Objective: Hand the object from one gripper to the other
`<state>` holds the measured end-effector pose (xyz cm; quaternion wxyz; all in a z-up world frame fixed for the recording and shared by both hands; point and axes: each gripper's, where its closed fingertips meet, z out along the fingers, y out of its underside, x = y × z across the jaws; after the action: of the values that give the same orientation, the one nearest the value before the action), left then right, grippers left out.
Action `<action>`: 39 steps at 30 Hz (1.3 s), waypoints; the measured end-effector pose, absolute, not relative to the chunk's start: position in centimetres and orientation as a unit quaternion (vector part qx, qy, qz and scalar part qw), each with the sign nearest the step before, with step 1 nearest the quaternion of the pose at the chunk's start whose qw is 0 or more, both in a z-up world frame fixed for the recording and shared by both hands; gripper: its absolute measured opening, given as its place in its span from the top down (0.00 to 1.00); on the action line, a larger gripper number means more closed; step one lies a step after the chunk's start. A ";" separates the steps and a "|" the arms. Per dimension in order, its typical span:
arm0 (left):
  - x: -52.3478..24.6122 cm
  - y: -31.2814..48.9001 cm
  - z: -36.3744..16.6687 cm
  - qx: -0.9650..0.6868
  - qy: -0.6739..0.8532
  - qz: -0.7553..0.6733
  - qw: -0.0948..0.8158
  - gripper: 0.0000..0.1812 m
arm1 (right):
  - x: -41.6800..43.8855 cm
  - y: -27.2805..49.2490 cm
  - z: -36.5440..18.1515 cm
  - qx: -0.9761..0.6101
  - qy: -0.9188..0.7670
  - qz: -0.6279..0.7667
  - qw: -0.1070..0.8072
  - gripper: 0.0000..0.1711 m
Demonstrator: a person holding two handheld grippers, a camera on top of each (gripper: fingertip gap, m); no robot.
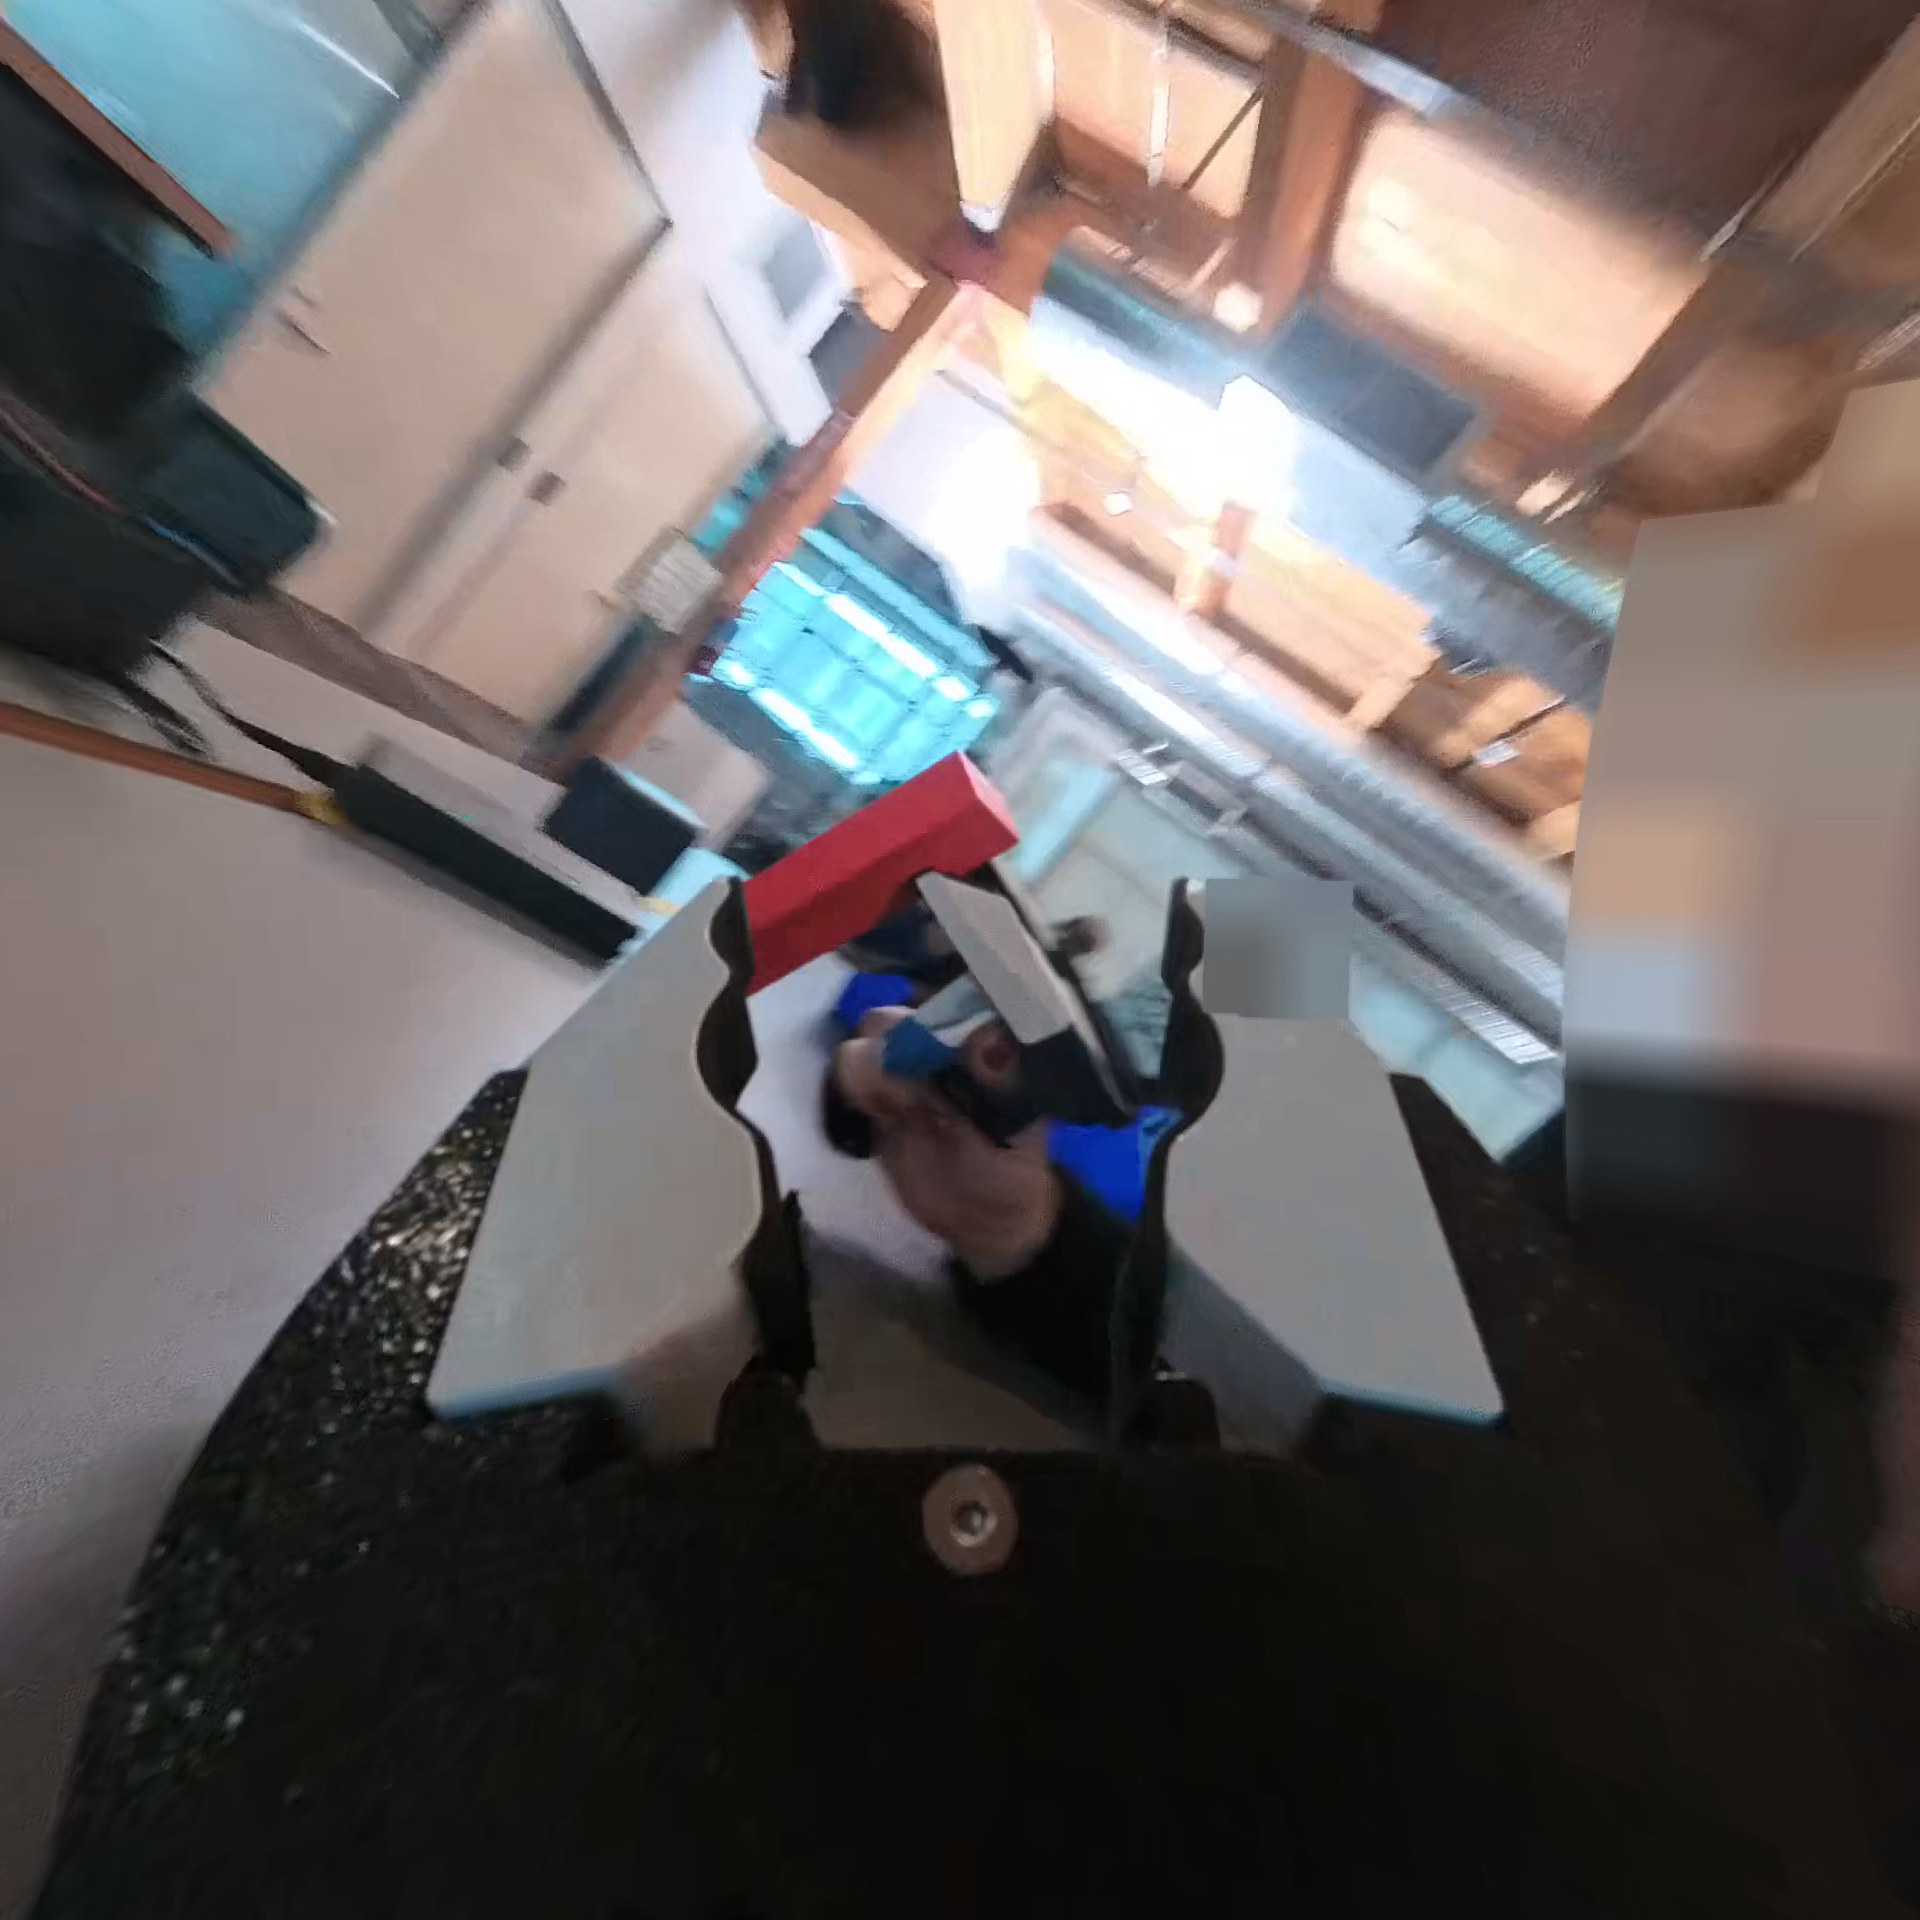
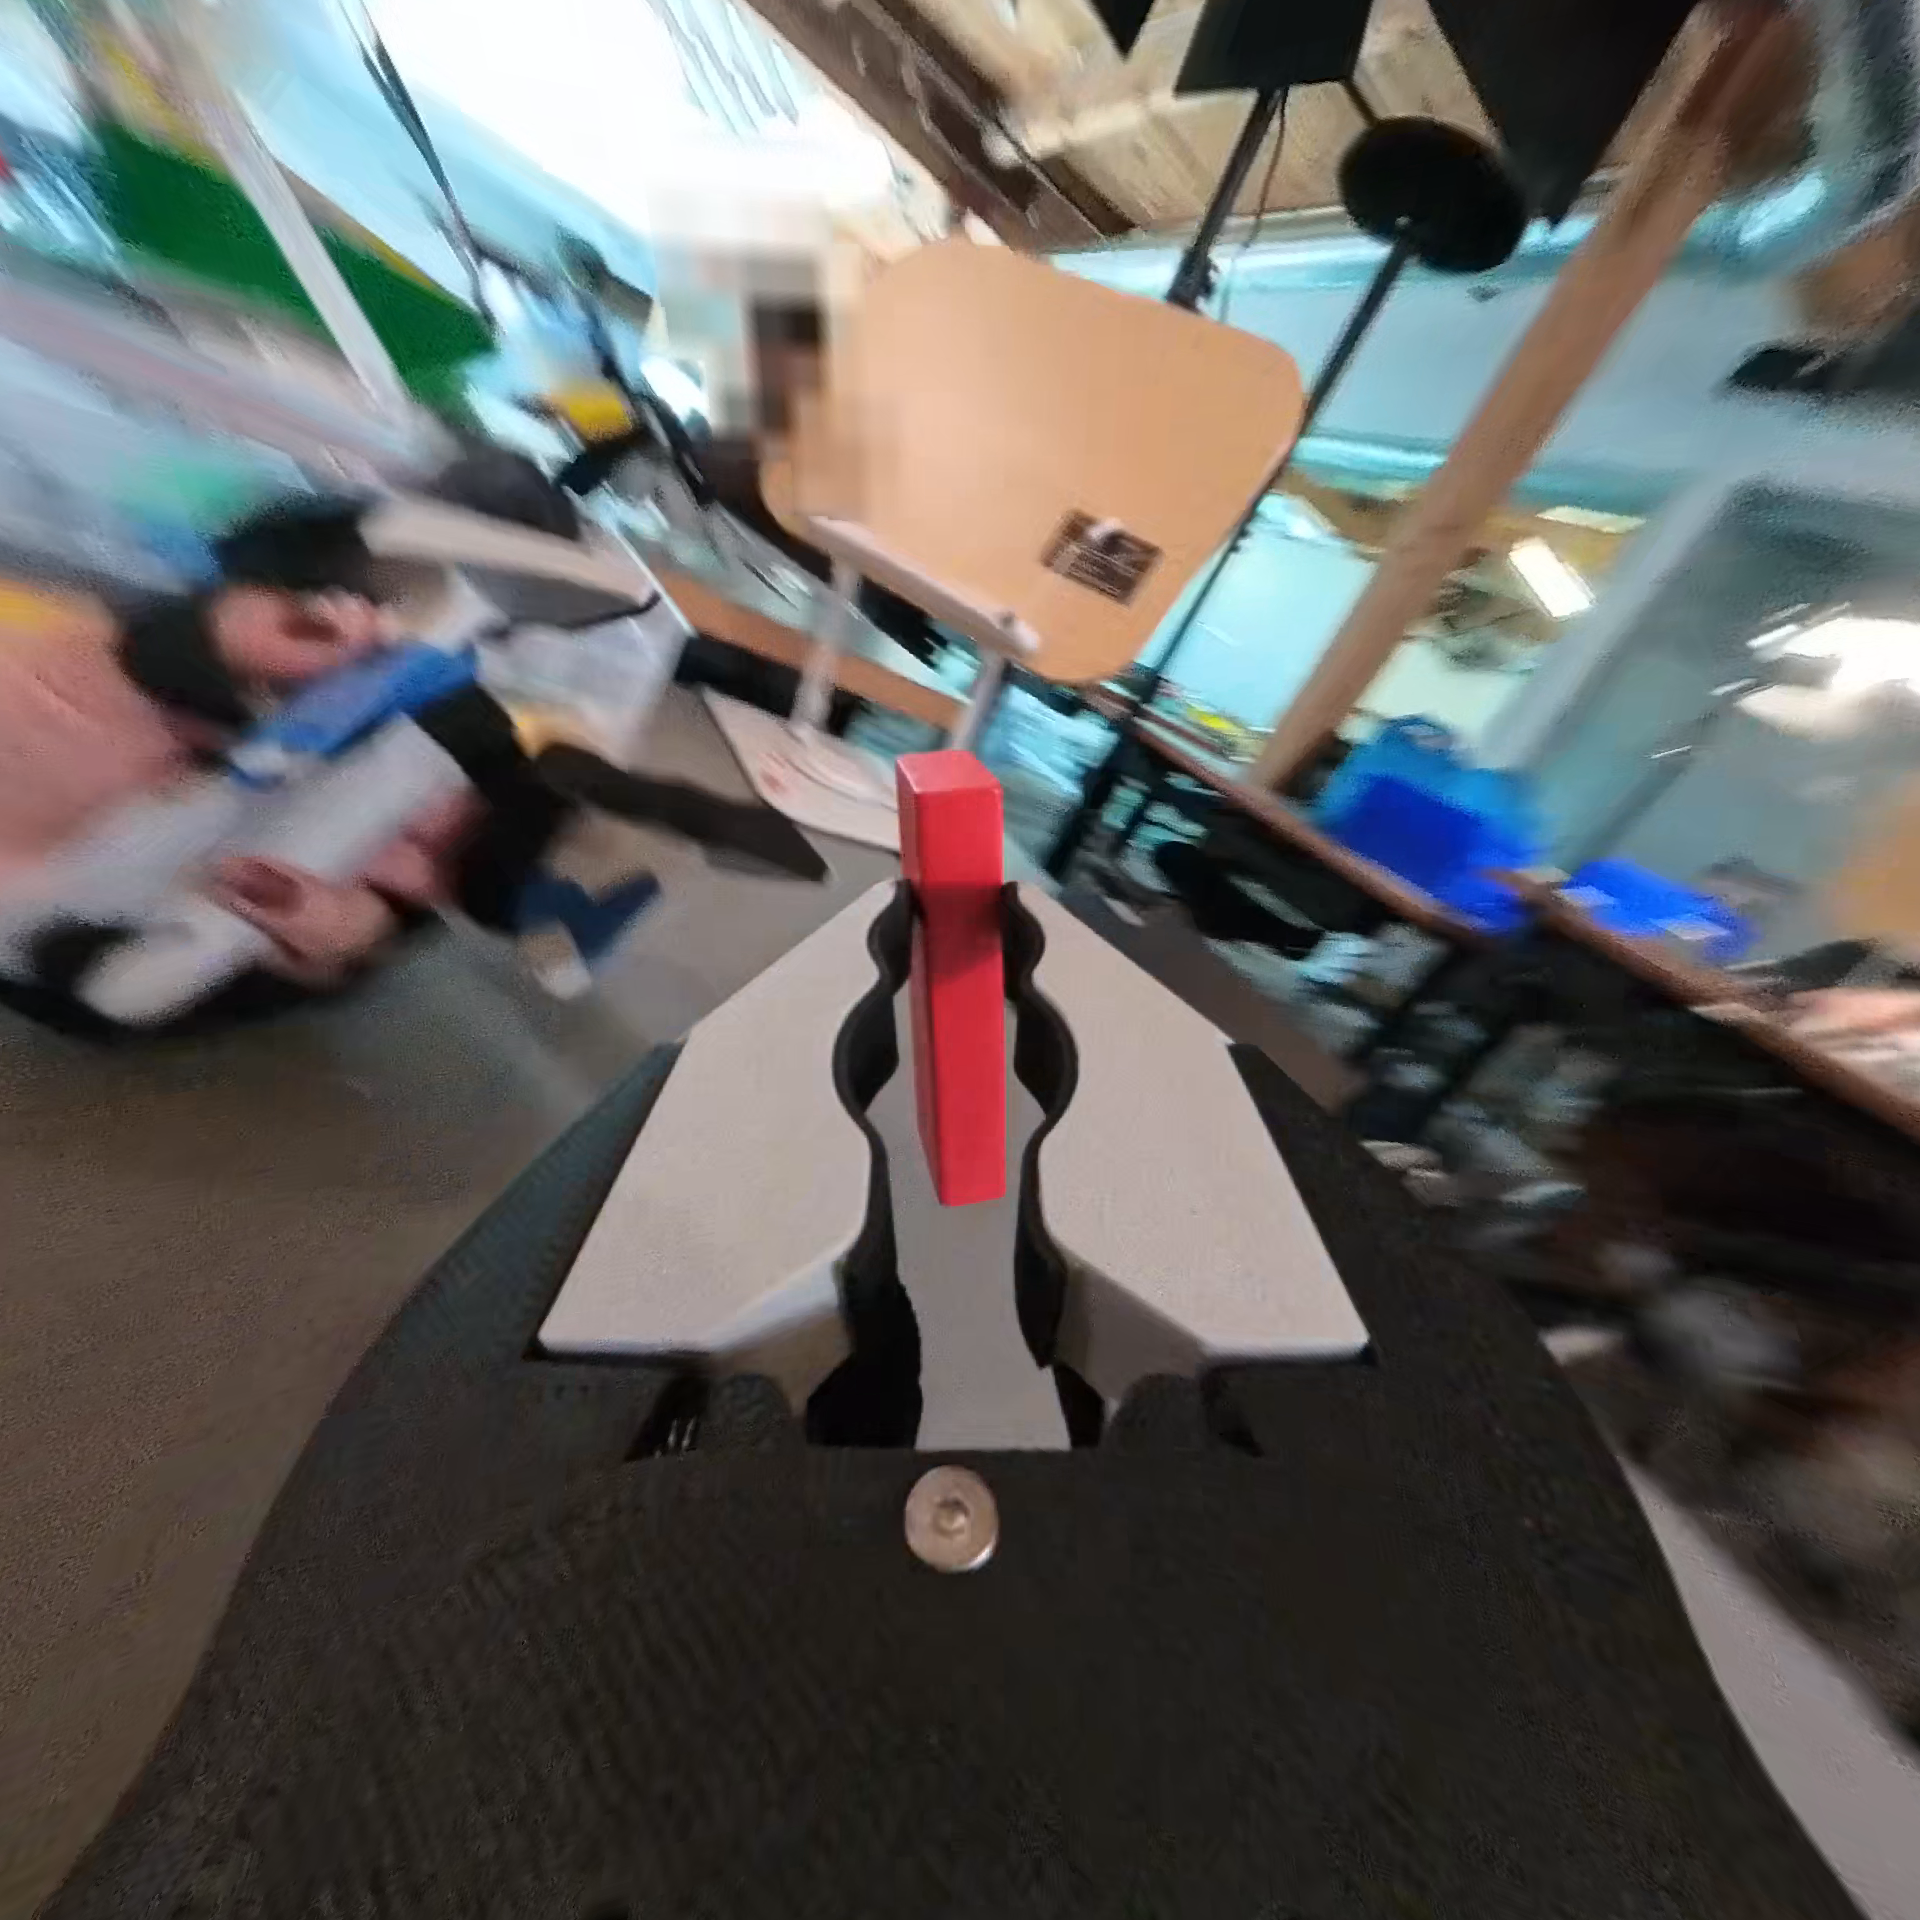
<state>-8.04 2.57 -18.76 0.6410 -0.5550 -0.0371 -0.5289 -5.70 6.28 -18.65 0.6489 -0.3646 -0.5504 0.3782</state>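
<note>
A red rectangular block (image 2: 954, 987) stands upright between the fingers of my right gripper (image 2: 956, 904), which is shut on it. In the left wrist view the same red block (image 1: 883, 862) lies slanted just ahead of my left gripper (image 1: 953, 899), whose jaws are wide open and empty. The block's lower end is hidden behind my left fingertip (image 1: 717, 935). A grey finger of the right gripper (image 1: 997, 961) clamps the block, with a hand behind it. In the right wrist view the left gripper (image 2: 312, 800) shows as a blur at far left, in a hand.
A pale tabletop (image 1: 208, 1039) lies below on the left, with a black box (image 1: 623, 831) at its far edge. A wooden chair (image 2: 1039, 468) stands ahead of the right gripper. A long desk (image 2: 1351, 862) with blue bins (image 2: 1434, 821) runs along the right.
</note>
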 end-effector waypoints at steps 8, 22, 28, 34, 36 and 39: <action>-6.8 2.6 -19.1 -0.648 0.075 -0.267 0.709 0.73 | -7.1 4.7 -20.3 -0.225 -0.620 0.064 0.749 0.91; -7.4 3.3 -20.3 -0.683 0.054 -0.235 0.690 0.83 | -7.8 3.9 -21.8 -0.219 -0.650 0.078 0.723 0.83; -7.5 2.7 -19.4 -0.652 0.061 -0.263 0.708 0.83 | -7.5 5.8 -21.9 -0.273 -0.637 0.071 0.717 0.90; -8.3 3.2 -19.5 -0.637 0.082 -0.167 0.748 0.51 | -6.7 7.7 -21.4 -0.322 -0.604 0.079 0.725 0.91; -9.1 3.1 -19.0 -0.622 0.082 -0.124 0.769 0.47 | -6.0 8.7 -21.0 -0.351 -0.582 0.095 0.727 0.91; -9.7 2.5 -18.8 -0.615 0.084 -0.091 0.779 0.49 | -4.0 9.6 -19.3 -0.378 -0.544 0.089 0.743 0.91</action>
<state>-9.68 2.50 -18.79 0.7789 -0.6148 0.0838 -0.0908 -3.98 9.64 -19.29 0.7433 -0.3784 -0.5443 0.0895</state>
